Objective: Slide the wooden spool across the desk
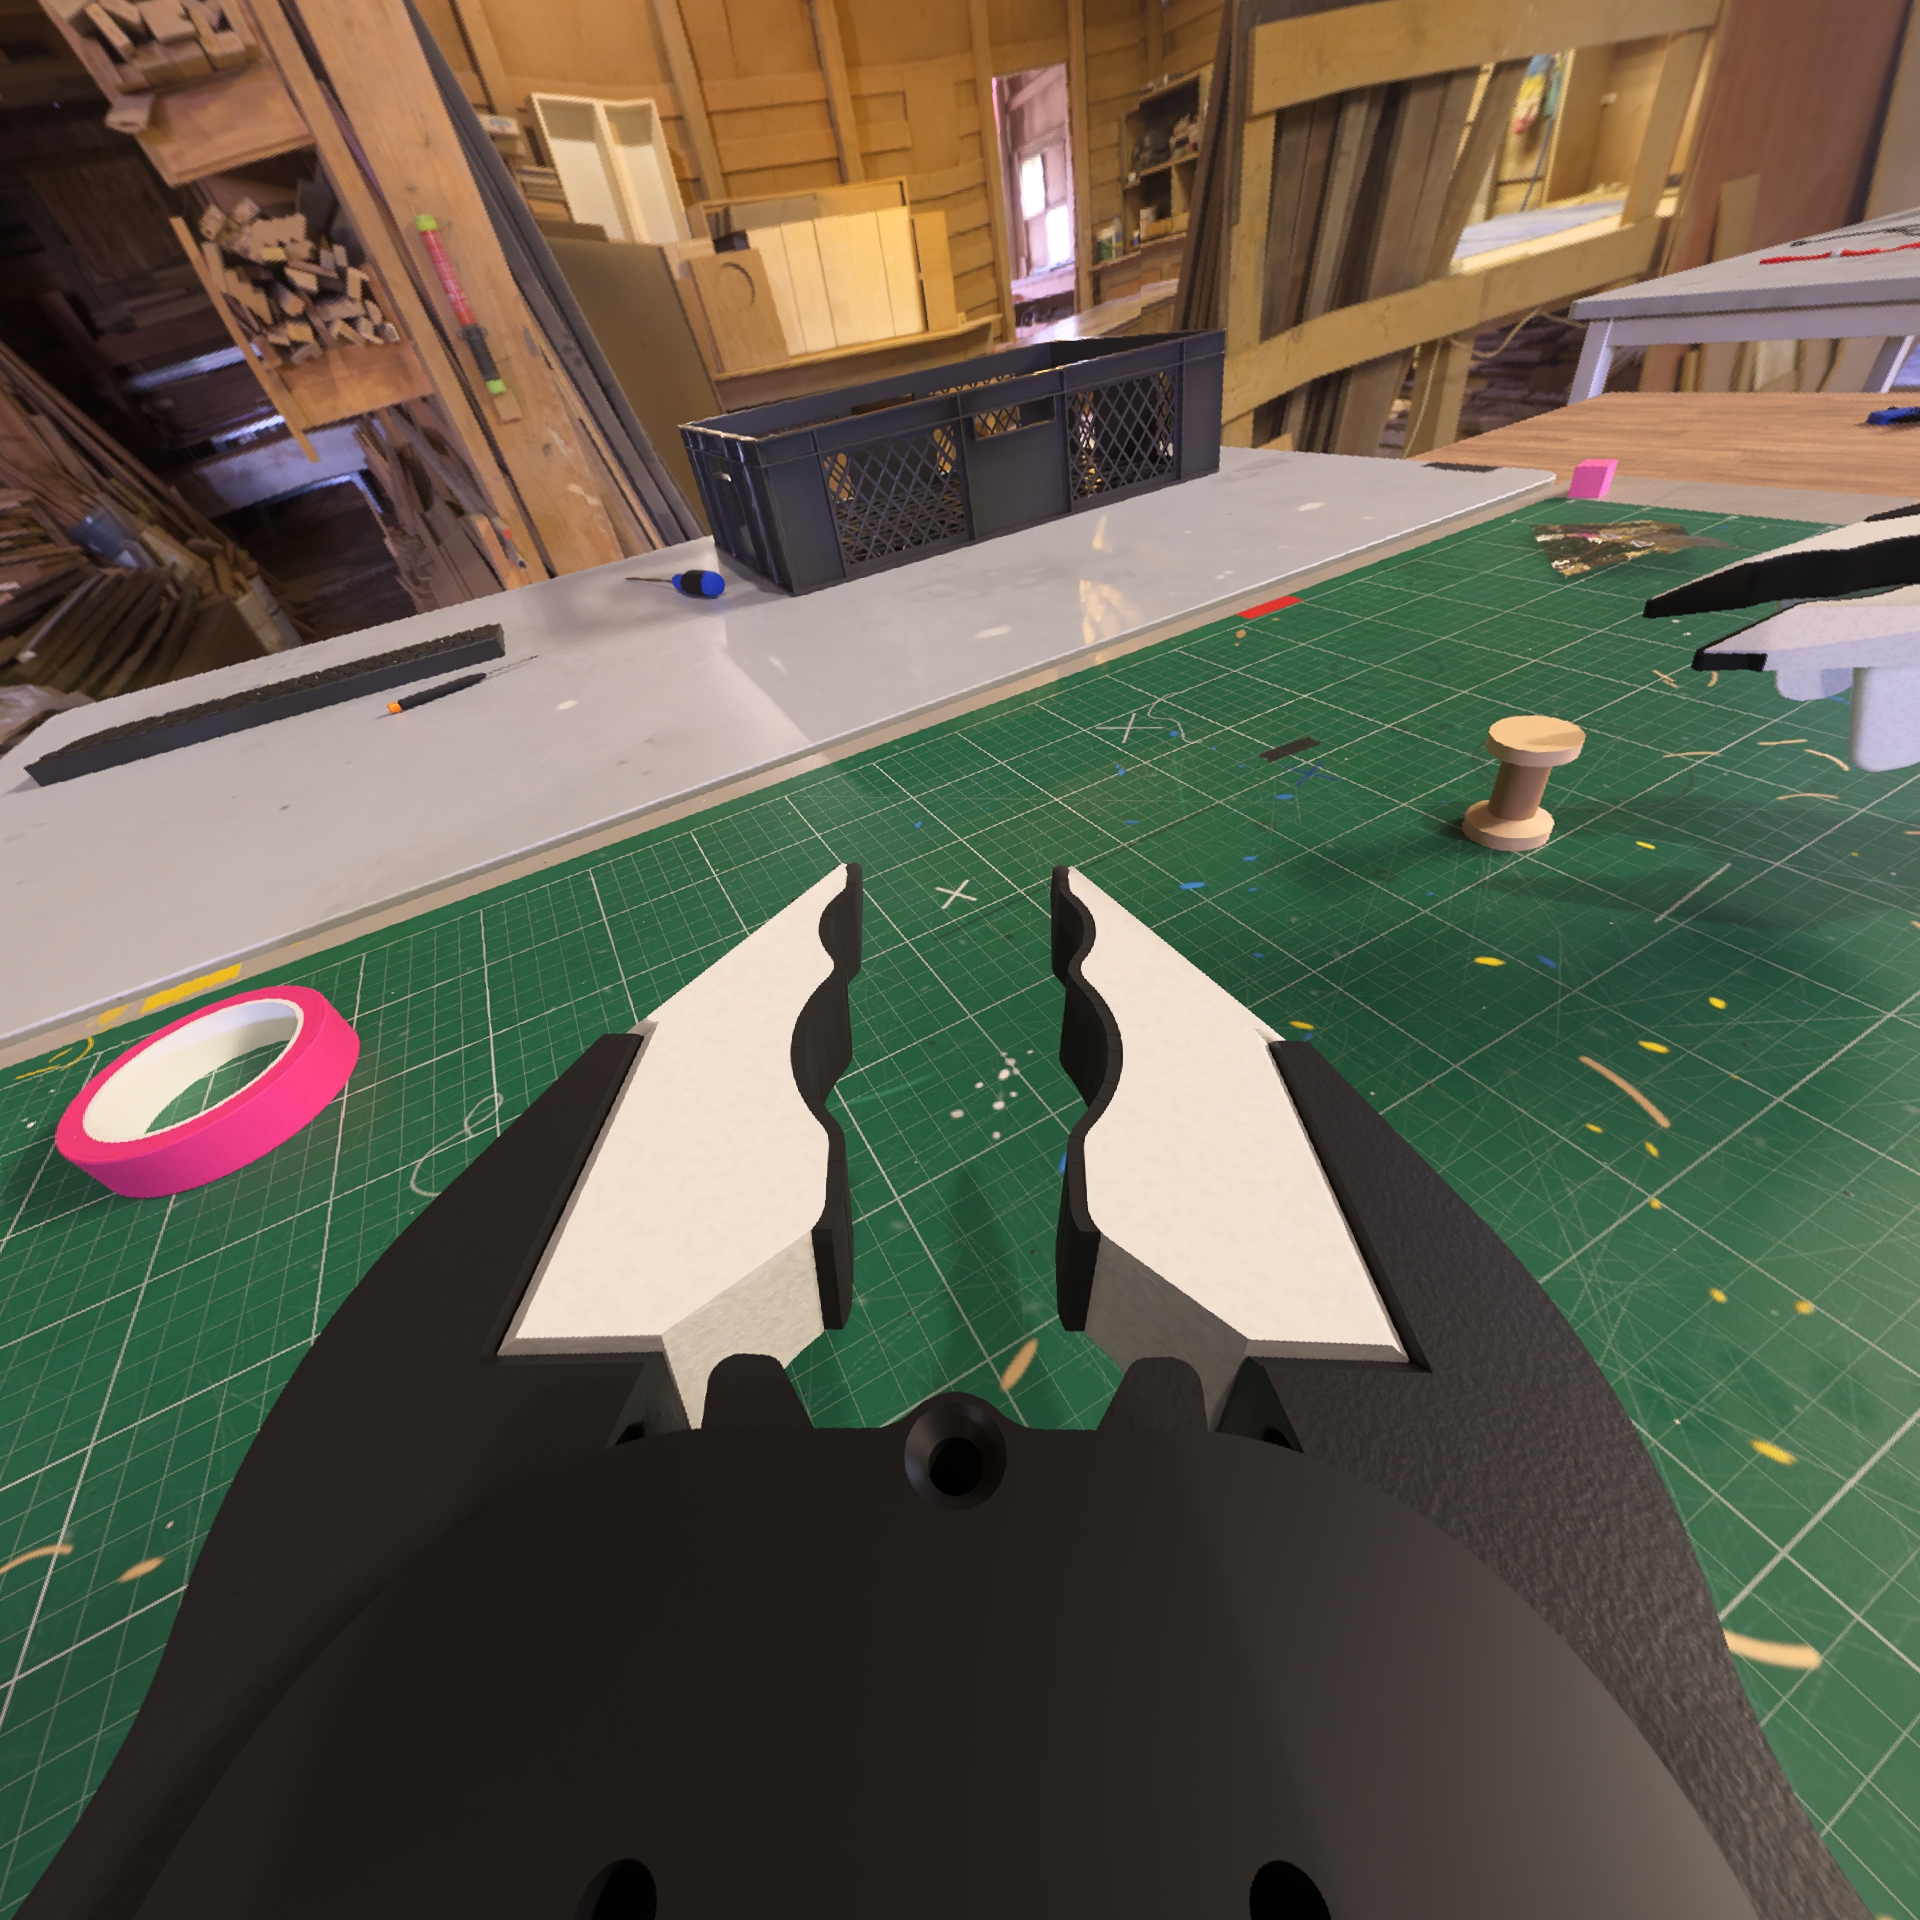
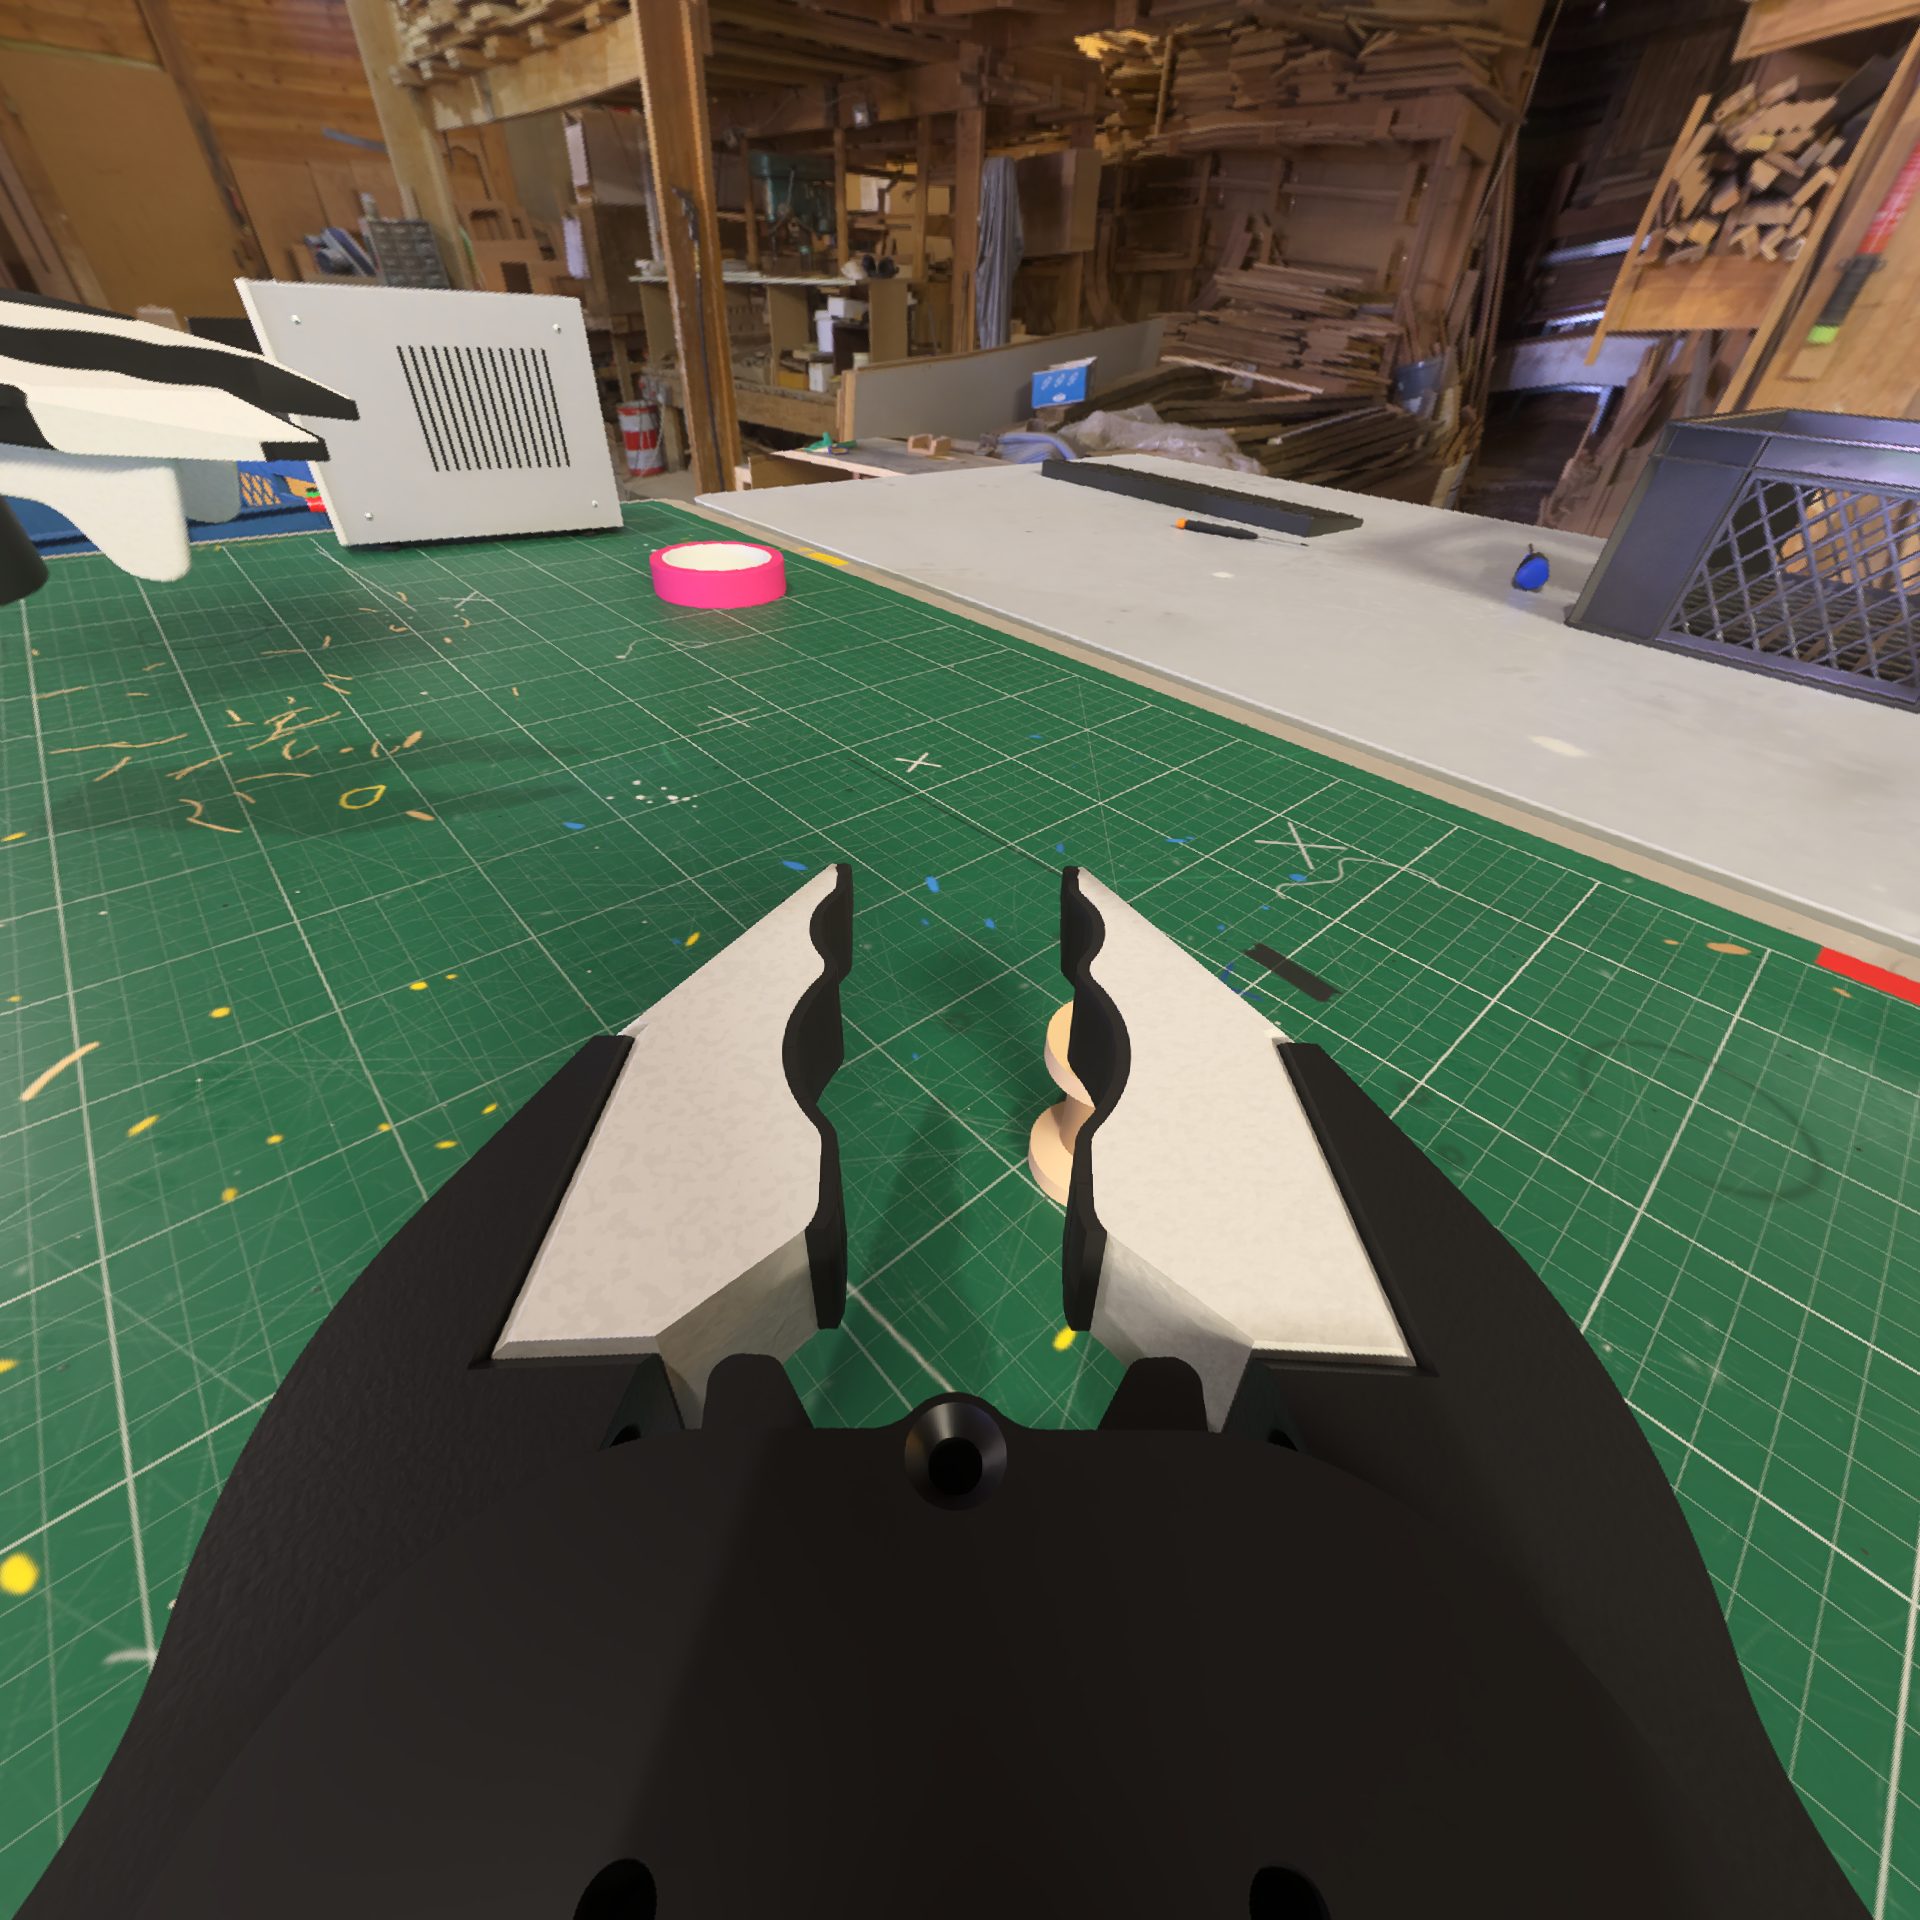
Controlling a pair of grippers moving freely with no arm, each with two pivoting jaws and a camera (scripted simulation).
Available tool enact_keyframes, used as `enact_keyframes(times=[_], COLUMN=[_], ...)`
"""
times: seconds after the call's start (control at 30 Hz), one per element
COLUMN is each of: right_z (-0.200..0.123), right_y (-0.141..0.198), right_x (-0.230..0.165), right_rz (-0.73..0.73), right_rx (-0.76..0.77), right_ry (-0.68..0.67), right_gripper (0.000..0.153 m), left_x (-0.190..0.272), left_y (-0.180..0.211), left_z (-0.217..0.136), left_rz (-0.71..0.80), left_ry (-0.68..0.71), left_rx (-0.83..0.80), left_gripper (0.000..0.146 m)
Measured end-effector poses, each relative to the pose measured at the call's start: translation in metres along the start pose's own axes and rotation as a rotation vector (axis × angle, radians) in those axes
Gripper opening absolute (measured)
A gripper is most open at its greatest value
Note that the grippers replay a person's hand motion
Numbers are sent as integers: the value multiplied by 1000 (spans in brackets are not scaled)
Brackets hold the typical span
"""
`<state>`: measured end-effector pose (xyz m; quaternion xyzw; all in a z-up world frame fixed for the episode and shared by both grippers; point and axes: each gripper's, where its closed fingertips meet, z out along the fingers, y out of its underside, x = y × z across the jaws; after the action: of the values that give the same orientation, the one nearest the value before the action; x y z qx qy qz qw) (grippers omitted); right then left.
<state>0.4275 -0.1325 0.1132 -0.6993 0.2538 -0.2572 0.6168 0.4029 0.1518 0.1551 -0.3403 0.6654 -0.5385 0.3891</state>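
Two grippers, both with fingers apart and empty. Small pale wooden spool [image 2: 1058, 1117] with flanged ends stands upright on the green gridded cutting mat [image 2: 416, 935], axis vertical, below the right gripper [image 2: 956, 873] and mostly hidden behind its right-hand finger. Contact: cannot tell. Left gripper [image 1: 956, 878] is well apart from it; the right is nearer, so the push looks like its job.

We can't read any text, brand or number in either view. The blue sign [image 2: 1062, 382] far back in the workshop carries marks too small to make out, and the green cutting mat [image 2: 416, 1039] shows only grid lines and scribbles.
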Motion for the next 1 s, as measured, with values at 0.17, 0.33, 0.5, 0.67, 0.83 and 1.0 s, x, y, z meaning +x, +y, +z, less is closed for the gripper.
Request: enact_keyframes(times=[0.17,0.33,0.5,0.67,0.83,1.0], right_z=[2,2,-2,5,20,26], right_y=[5,11,20,39,38,57], right_x=[4,13,22,19,43,50], right_rz=[-5,-2,-2,-150,-254,-112], right_rx=[-16,-48,-133,-372,-601,-811], right_ry=[23,68,85,-12,-60,-207], right_gripper=[39,39,36,37,42,56], left_x=[2,10,23,33,44,66], left_y=[0,0,-6,-10,-13,-9], left_z=[0,0,0,0,1,4], left_rz=[-1,15,53,81,87,93], left_ry=[8,29,52,69,98,162], left_rx=[3,7,28,39,57,48], left_gripper=[36,36,36,36,35,33])
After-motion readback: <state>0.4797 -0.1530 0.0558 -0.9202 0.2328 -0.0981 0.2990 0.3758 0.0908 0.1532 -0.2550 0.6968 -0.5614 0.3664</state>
